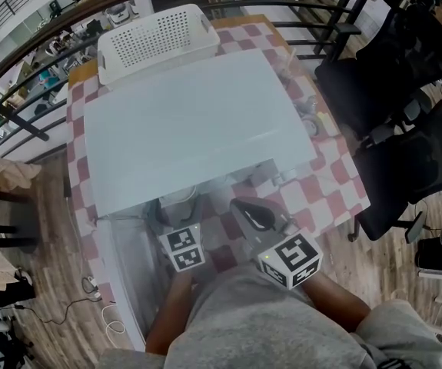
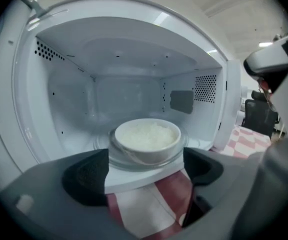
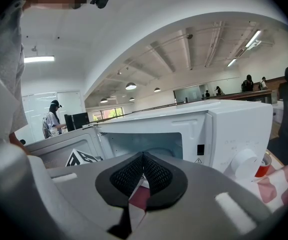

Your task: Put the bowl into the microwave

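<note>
Both jaws of my left gripper (image 2: 145, 173) stand wide, clear of the bowl (image 2: 147, 136) centred inside the microwave (image 2: 133, 49); my right gripper (image 3: 142, 176) is closed, empty.

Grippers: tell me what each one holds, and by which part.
Nothing is held. The left gripper is open, clear of the bowl inside the microwave; the right gripper is shut and empty.

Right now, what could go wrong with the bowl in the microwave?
The open left gripper sits just in front of the bowl; a push forward could bump it and slide it on the glass plate or tip it. The microwave door is open beside that gripper, so swinging it shut now might hit it.
</note>
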Motion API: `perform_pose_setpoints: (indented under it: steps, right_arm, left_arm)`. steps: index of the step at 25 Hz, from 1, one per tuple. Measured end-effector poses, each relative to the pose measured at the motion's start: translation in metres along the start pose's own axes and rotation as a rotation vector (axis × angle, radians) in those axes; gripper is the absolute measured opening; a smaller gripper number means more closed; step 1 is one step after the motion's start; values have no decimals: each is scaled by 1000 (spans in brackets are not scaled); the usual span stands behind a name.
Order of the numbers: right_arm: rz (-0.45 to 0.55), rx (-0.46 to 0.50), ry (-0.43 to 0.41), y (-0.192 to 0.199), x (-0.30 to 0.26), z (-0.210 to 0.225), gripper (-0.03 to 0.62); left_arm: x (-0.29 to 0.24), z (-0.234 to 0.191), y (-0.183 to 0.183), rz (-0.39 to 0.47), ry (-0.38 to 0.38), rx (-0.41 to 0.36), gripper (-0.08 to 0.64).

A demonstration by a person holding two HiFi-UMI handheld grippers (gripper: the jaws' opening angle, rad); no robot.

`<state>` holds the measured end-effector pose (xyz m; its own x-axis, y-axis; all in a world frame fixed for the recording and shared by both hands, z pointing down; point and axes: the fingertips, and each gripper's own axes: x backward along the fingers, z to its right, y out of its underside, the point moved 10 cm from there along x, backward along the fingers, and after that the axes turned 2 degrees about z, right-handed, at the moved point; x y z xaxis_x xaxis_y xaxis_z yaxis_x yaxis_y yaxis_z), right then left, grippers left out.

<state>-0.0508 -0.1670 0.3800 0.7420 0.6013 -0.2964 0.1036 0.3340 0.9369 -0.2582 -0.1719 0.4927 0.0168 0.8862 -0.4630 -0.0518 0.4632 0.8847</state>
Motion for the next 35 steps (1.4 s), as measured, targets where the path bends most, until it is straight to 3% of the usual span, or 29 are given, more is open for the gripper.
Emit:
perform_pose_setpoints:
  steps: [6,12,22,27,35]
  right_arm:
    - [49,11,25,-11,13,20,0]
    - [80,36,56,-22,34,39,-2]
    - [98,32,82,-17,88,51,0]
    - [95,28,73,-9,119,50,0]
    - [93,33,23,9,168,46,0]
  left_arm:
    - [13,-1,3,26,-11,20,457]
    - [44,9,-8,88,45,71,451]
    - [98,50,-24,201,164,57,405]
    - [135,73,-22,239,182,29,299]
    - [197,111,-9,298,98,17,129]
